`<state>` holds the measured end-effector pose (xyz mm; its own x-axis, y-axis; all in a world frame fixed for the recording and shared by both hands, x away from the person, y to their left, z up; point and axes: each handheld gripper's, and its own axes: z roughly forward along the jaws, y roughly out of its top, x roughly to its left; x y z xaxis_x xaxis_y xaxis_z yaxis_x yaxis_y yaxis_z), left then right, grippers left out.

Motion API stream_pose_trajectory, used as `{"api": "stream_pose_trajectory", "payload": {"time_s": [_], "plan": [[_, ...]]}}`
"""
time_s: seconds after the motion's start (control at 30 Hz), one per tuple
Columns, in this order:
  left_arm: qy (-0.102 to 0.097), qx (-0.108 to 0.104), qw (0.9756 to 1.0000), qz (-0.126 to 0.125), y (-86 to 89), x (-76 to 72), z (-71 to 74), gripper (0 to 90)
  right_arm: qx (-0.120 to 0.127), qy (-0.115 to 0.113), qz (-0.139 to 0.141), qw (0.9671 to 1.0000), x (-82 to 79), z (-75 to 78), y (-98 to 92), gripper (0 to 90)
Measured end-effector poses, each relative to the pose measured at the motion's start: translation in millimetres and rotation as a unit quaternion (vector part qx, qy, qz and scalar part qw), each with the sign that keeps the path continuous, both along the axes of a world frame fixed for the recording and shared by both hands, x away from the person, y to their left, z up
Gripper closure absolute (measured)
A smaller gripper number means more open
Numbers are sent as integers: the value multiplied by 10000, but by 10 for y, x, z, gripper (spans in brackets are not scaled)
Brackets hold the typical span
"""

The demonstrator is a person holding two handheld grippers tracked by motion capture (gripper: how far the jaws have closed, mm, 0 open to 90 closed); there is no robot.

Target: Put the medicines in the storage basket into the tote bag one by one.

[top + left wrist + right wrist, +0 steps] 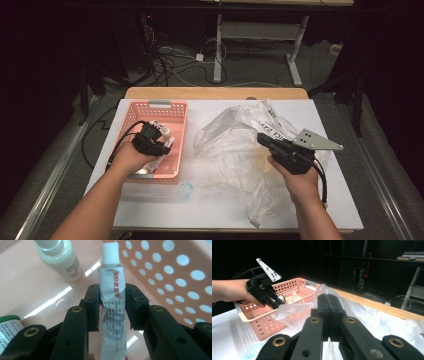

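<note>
While the right tongs (329, 315) sit pressed together on a fold of the clear plastic bag (240, 145) on the bench (210, 210), the left tongs (112, 305) clamp a white-capped ointment tube (112, 290) upright over the pink basket (131, 116), bottles beside it.

White bottle (61, 261) at 11 o'clock in basket, green-capped jar (8, 327) at 8, blue stain (186, 190) on worktop (210, 210)

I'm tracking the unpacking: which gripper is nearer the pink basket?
Left. The left gripper is down inside the pink basket, clamping an ointment tube; the right gripper pinches the plastic bag beside it.
</note>
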<state>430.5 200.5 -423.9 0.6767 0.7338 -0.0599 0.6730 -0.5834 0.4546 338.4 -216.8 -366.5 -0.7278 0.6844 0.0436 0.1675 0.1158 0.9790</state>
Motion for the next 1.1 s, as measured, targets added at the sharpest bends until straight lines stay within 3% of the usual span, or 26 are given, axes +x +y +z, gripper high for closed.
{"api": "stream_pose_trajectory", "payload": {"time_s": [0.37, 0.6, 0.83, 1.0, 1.1], "plan": [[-408, -247, 9988, -69, 21, -60, 28, 653, -3, -13, -17, 10000, -6, 7, -1, 900], [-738, -479, 9961, 11, 54, -113, 71, 654, -13, -16, -16, 10000, -3, 3, 1, 900], [-1065, -703, 9918, 89, 103, -171, 123, 654, 7, -8, -29, 10000, -5, 6, -4, 900], [-1306, -1006, 9861, 207, 142, -232, 179, 654, 8, -7, -39, 10000, -9, 8, -4, 900], [-1475, -1049, 9832, 243, 149, -277, 212, 654, -2, -13, -22, 10000, -9, 6, -3, 900]]}}
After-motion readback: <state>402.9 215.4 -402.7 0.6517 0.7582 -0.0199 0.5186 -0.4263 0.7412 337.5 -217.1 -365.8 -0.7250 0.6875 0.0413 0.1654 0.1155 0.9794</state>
